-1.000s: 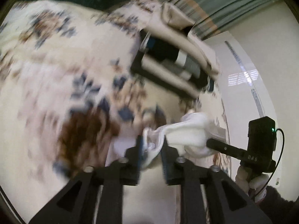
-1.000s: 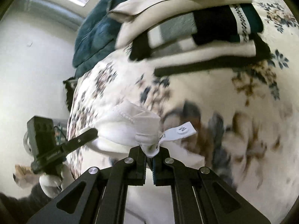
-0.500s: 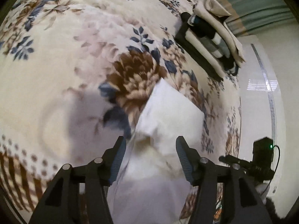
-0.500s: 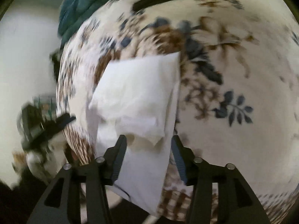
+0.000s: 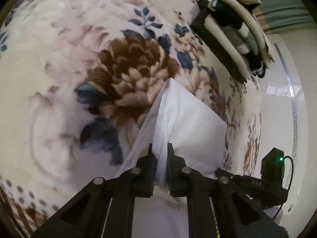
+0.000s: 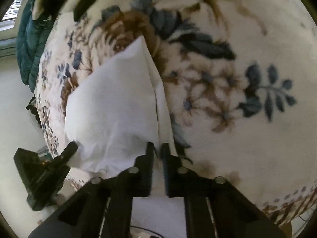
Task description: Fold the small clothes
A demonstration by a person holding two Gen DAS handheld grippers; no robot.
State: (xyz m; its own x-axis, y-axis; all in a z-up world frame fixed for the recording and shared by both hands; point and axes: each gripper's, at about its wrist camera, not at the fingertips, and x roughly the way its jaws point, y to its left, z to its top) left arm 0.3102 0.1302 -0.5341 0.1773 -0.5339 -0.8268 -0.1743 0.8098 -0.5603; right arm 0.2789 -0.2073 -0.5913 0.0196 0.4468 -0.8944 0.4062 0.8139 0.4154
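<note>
Two grippers now pinch the same white garment (image 5: pixel 188 119), one at each near corner of its folded edge. Half a second ago both sets of jaws stood wide apart over the cloth, which lay slack between them; they have just been closing, and each now has fabric caught between its pads.

In the left wrist view your left gripper (image 5: pixel 160 154) clamps a raised ridge of cloth, with the garment running away from the jaws toward 1 o'clock and ending in a point at 12 o'clock. Your right gripper (image 5: pixel 247 180) shows at 4 o'clock, at the garment's other near corner.

In the right wrist view the right gripper (image 6: pixel 157 152) has its fingers almost together on a thin edge, and the garment (image 6: pixel 113 107) spreads toward 10 o'clock. The left gripper (image 6: pixel 69 150) appears at 8 o'clock, touching the cloth's far side.

The garment lies on the floral blanket (image 5: pixel 59 69), near its front edge. A stack of folded clothes (image 5: pixel 235 37) sits well apart at 1 o'clock in the left view.

The re-grip suggests one fold is laid and the next is about to begin. Judged from the frames, you have both corners secured, so lifting them evenly should carry the edge over without skewing.
</note>
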